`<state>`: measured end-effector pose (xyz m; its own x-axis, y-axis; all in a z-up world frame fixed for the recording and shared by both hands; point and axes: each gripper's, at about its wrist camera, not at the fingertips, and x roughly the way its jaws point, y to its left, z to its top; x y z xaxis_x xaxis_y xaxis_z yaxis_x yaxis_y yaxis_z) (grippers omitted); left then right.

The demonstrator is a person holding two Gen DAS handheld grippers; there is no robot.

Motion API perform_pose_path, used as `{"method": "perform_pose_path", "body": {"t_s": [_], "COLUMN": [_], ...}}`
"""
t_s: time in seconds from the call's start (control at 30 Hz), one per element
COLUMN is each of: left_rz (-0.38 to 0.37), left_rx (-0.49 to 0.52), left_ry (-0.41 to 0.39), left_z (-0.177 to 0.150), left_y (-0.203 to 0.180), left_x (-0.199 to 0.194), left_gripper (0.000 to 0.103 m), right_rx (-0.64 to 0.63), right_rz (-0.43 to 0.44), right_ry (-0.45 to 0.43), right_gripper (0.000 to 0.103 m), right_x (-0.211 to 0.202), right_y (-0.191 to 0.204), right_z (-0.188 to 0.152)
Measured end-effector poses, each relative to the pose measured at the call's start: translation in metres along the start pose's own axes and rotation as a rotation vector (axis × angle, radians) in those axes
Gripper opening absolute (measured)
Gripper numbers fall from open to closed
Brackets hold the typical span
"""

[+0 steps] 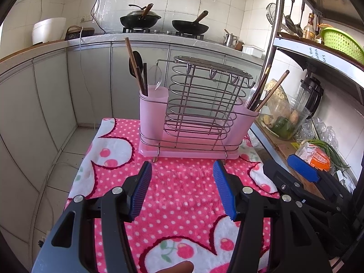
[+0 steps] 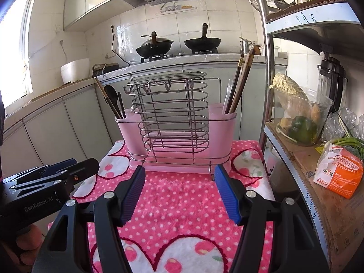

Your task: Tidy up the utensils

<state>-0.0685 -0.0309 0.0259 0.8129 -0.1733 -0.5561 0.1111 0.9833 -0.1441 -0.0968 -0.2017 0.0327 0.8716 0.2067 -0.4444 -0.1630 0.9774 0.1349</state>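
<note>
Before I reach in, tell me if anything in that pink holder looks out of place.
Utensils are mixed: the left cup holds a dark spoon among chopsticks, and the right cup a pale fork among chopsticks. Nothing is spilled.

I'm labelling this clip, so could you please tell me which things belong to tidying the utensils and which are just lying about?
For the job: pink holder, wire rack, chopsticks, dark spoon, clear spoon.

Lying about: woks, glass bowl, orange packet, green basket, blender.

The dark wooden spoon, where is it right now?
In both views the dark wooden spoon stands in the left cup of the pink plastic utensil holder, beside brown chopsticks, left of the wire rack.
</note>
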Motion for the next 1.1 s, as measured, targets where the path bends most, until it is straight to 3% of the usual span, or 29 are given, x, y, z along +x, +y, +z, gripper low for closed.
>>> {"method": "perform_pose_path", "body": {"t_s": [1.1], "left_rz": [0.009], "left_rx": [0.011], "left_ry": [-0.001], "left_z": [0.0007], "left_y": [-0.0015], "left_x": [0.0012], "left_gripper": [0.057], "right_rx": [0.014], "right_rz": [-0.004], "right_ry": [0.003], "right_gripper": [0.063], "right_x": [0.0051], "right_y": [-0.0025], "right_z": [-0.0025]}}
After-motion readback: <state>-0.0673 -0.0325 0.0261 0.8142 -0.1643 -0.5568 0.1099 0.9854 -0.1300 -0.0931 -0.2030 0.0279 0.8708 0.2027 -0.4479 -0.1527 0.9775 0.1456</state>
